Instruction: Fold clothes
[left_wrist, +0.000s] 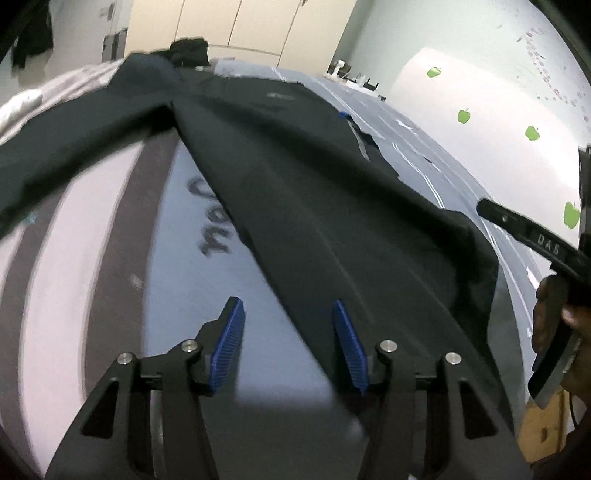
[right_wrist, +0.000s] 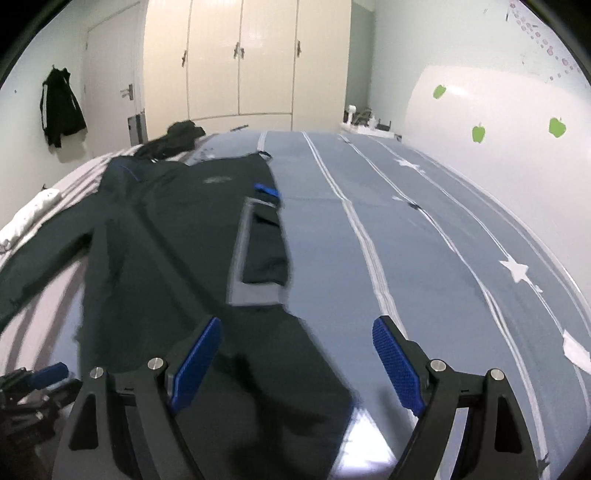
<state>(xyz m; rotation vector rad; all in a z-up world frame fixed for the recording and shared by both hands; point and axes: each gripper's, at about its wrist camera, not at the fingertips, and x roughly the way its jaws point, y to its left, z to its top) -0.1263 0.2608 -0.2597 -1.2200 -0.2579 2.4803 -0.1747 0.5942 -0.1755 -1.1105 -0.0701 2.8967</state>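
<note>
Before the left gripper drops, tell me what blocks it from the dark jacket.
Nothing visible does. The left gripper hangs open above the jacket, whose near end spreads flat on the blue bedsheet under its jaws.

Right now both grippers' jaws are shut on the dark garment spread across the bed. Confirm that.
Not quite. The dark garment is spread across the bed, but neither gripper holds it: the left gripper and right gripper both have their jaws open, as each wrist view shows.
</note>
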